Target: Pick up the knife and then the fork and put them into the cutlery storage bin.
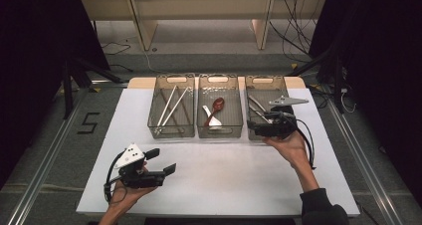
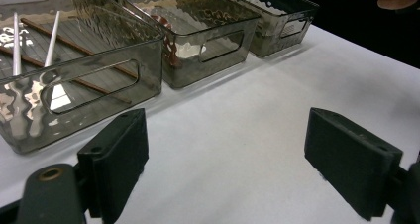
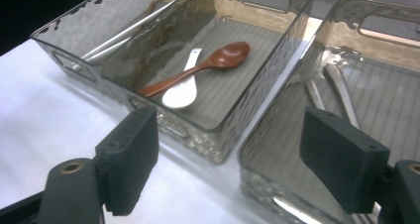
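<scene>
Now my right gripper (image 1: 255, 129), jaws wide and empty, hangs at the right bin's (image 1: 252, 88) near edge; its metal utensils (image 3: 341, 92) lie at one o'clock, handles running away from me.

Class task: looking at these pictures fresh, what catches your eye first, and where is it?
Three smoky clear bins stand in a row at the table's far side. The middle one holds a red-brown wooden spoon lying across a white spoon. The right gripper hovers open at the right bin's near end.
</scene>
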Available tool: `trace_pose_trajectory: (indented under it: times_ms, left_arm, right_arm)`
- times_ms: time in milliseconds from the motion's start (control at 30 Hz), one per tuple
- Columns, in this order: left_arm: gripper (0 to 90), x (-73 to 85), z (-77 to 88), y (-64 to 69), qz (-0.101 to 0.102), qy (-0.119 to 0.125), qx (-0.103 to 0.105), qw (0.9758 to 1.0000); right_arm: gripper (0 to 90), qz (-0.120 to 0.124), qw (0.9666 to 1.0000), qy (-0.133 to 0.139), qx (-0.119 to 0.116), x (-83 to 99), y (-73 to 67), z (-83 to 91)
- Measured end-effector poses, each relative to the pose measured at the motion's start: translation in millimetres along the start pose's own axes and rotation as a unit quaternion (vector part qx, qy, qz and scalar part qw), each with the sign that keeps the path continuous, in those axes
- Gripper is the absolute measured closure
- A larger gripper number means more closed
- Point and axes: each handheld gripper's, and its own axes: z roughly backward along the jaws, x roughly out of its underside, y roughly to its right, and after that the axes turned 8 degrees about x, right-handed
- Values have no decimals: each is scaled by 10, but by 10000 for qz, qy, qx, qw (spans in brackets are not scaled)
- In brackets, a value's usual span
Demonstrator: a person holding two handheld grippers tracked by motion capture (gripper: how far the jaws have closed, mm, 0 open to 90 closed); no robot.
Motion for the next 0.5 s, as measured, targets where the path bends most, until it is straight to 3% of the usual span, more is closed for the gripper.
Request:
trace_pose_trajectory:
  times_ms: [233,500]
  left_arm:
    - [166,-3,-1,0,2,-9,5,10000]
    - [166,-16,-8,3,-5,-26,15,10000]
  right_arm:
    - [230,29,9999,59,-135,109,-84,57]
    - [211,-116,9990,225,-373,249,-156,147]
